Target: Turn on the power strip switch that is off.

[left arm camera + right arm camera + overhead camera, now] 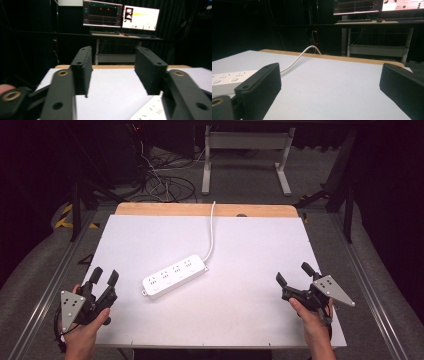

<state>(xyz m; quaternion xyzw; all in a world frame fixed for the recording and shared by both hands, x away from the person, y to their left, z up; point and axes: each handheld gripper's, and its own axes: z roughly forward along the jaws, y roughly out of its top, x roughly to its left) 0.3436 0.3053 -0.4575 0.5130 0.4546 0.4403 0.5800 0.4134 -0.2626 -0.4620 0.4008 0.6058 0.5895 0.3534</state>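
One white plastic four-socket power strip lies between the left gripper and right gripper, both spread, holding nothing

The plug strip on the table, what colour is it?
The power strip is white, with a white cord. The high view shows it best.

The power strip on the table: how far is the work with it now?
Nothing looks done yet. The white power strip lies flat on the table, untouched, with no plug in its sockets; its cable runs over the far edge. Left hand-held gripper and right hand-held gripper rest open at the near corners, holding nothing. Reaching and grasping are all left.
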